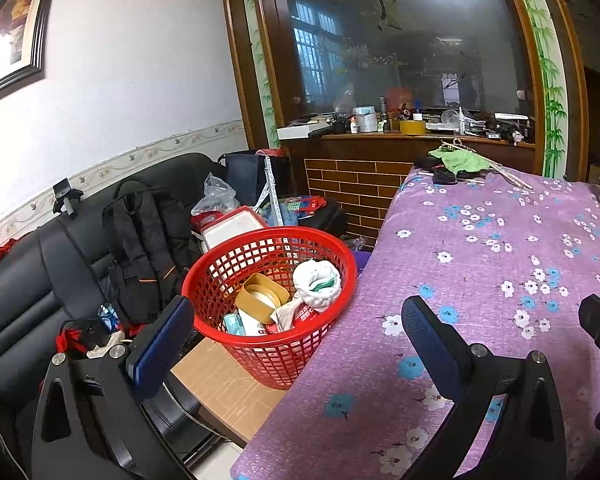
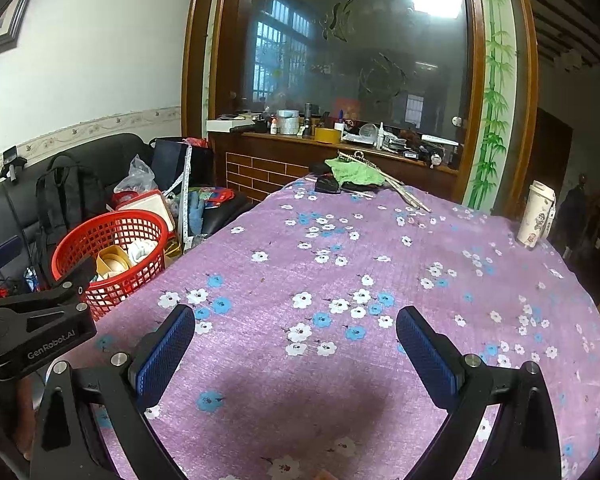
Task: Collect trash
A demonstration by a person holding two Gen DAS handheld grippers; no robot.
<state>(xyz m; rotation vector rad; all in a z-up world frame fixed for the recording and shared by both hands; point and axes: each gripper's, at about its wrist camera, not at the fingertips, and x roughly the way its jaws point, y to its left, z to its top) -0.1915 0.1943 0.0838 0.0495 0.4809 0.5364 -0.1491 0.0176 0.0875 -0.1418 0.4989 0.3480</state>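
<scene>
A red mesh basket (image 1: 236,264) stands on a low wooden stand beside the table's left edge. It holds a gold tin (image 1: 262,294), a crumpled white wrapper (image 1: 318,282) and other packets. It also shows in the right wrist view (image 2: 112,236). My left gripper (image 1: 296,334) is open and empty, hovering just in front of the basket. My right gripper (image 2: 296,334) is open and empty above the purple flowered tablecloth (image 2: 340,248). The left gripper's body (image 2: 36,320) shows at the left of the right wrist view.
A green cloth (image 2: 354,174), dark items and sticks lie at the table's far end. A white cup (image 2: 536,214) stands at the far right edge. A black sofa (image 1: 28,280) with a backpack (image 1: 144,248) and clutter is on the left. A cluttered wooden counter (image 1: 404,130) is behind.
</scene>
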